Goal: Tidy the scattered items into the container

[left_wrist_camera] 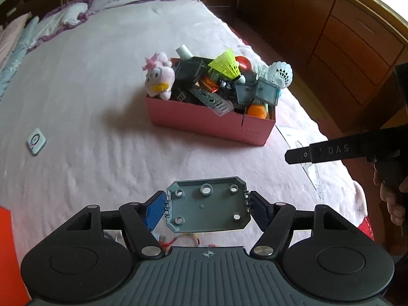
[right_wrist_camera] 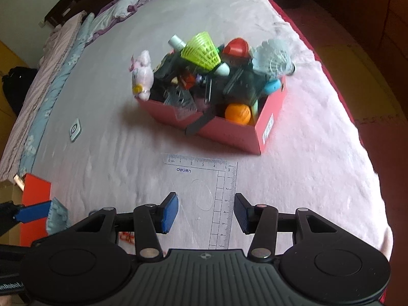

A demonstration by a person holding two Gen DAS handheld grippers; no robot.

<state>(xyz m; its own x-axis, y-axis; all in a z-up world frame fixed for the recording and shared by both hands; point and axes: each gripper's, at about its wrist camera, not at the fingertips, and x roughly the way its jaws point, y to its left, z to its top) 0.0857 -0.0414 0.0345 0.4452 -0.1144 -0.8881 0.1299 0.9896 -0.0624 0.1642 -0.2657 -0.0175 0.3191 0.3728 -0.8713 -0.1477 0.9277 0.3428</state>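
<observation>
The left gripper (left_wrist_camera: 207, 207) clamps a grey octagonal plastic plate (left_wrist_camera: 207, 205) short of the overfilled pink cardboard box (left_wrist_camera: 211, 119); right gripper (right_wrist_camera: 206, 213), nearer the box, gapes empty above a clear plastic set-square (right_wrist_camera: 204, 178)

Box (right_wrist_camera: 229, 132) on bed (right_wrist_camera: 318, 140); toys heaped inside. Ruler (right_wrist_camera: 224, 196) before box; small square pad (right_wrist_camera: 75, 129) left of box.

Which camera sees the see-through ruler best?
The right wrist view: the ruler lies whole on the bed, its numbers readable. The left wrist view catches only its faint edge, partly behind the other gripper.
</observation>
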